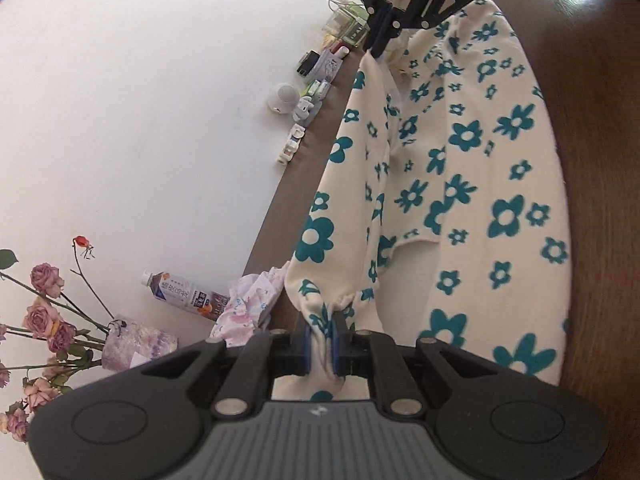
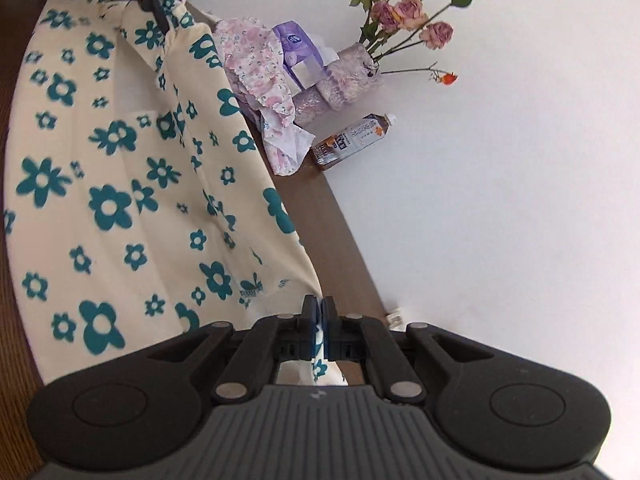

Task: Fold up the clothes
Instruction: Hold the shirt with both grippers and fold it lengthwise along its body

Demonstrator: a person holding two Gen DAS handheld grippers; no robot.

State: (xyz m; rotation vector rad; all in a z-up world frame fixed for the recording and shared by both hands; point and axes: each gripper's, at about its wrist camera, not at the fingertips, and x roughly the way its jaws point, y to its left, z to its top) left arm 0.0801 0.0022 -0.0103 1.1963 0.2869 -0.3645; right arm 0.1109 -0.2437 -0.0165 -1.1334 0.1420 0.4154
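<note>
Left gripper (image 1: 321, 340): clamped on a bunched edge of the cream floral garment (image 1: 460, 184), nearest the left wrist camera.
Right gripper (image 2: 319, 320): pinching the opposite edge, only thin cloth between the pads.
Garment: stretched between both grippers, draped over the brown table (image 2: 320, 208), near the wall.
Risk: likely slip from the thin right pinch under tension; trailing cloth could drag the pink floral cloth (image 2: 260, 60) or bottle (image 2: 354, 140).
Pose: grippers facing each other, far apart.

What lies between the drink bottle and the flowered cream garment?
In the right wrist view, a crumpled pink floral cloth lies between the bottle and the cream garment.
</note>
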